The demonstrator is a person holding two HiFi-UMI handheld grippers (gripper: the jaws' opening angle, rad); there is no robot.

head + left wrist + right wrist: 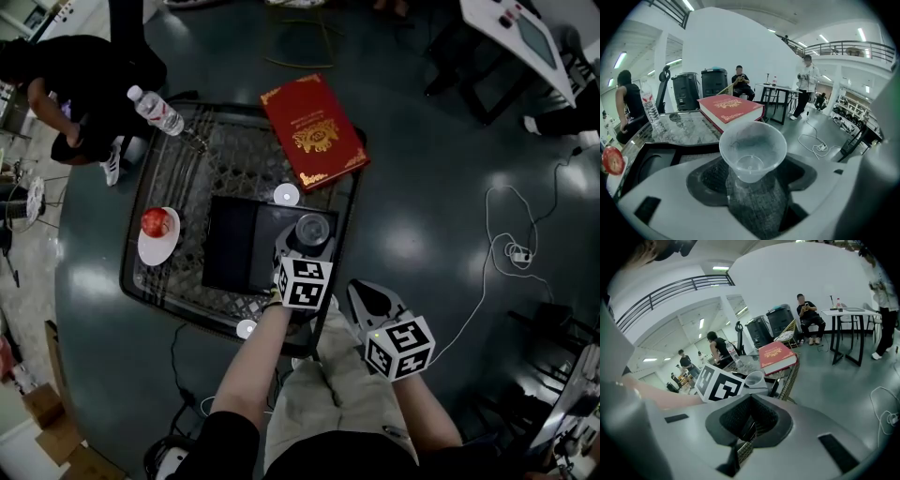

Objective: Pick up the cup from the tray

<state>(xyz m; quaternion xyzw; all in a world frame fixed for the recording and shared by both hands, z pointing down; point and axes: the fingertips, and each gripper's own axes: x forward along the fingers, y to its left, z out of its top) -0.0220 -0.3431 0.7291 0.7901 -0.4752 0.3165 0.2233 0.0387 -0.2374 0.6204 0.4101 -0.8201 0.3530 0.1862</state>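
In the head view, the cup [312, 230] is standing upright, mouth up, at the right edge of the dark tray [230, 248] in the middle of the frame. The left gripper [307, 247] is reaching in from the lower centre and straddling the cup. Its jaws are standing wide apart with the cup between them. The left gripper view is showing a gap on either side of the clear plastic wall, so the pads are not pressing on it. The right gripper [359, 291] is hovering to the lower right of the cup, off the tray, its jaws meeting at the tips and carrying nothing.

The tray is lying on a metal mesh table [187, 159]. A red book [312, 131] is lying flat above the cup at the table's upper right corner, apart from it. A small white disc [286, 195] is sitting between the book and the cup, just beside the tray's upper edge. A second disc [246, 329] is showing at the table's lower rim. On the left, an apple [156, 222] is resting on a white plate [155, 249], and a water bottle [156, 111] is standing at the upper left corner.

In the right gripper view, the left gripper's marker cube is covering much of the tray, with the cup's rim showing just past it. A person in dark clothes [84, 84] is sitting at the upper left, and a white cable [502, 246] is trailing across the floor at the right.
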